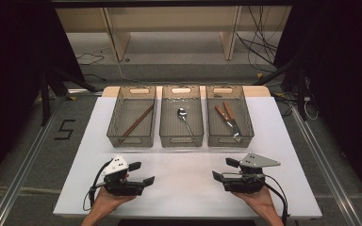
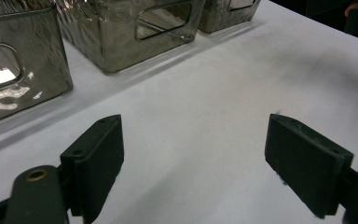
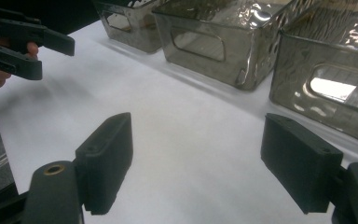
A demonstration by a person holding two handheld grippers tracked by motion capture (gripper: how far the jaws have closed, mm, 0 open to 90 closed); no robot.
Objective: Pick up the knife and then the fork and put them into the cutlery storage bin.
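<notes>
Three smoky clear bins stand in a row at the back of the white table (image 1: 184, 193). The left bin (image 1: 130, 140) holds brown chopsticks (image 1: 136, 123). A metal spoon (image 1: 184, 116) lies in the middle bin (image 1: 181, 140), and wooden-handled cutlery (image 1: 228, 117) in the right bin (image 1: 230, 140). My left gripper (image 1: 142, 173) (image 2: 193, 128) is held low over the near left of the table, its jaws open and empty. My right gripper (image 1: 224, 169) (image 3: 198, 122) is at the near right, pointing inward, also open with nothing between its jaws. The right gripper view also has the left gripper (image 3: 32, 42) at its top left.
Bare white tabletop lies between the two grippers and the bins. Wooden shelf legs and loose cables (image 1: 259, 42) are on the floor beyond the table. Metal rails (image 1: 23, 160) run along both sides.
</notes>
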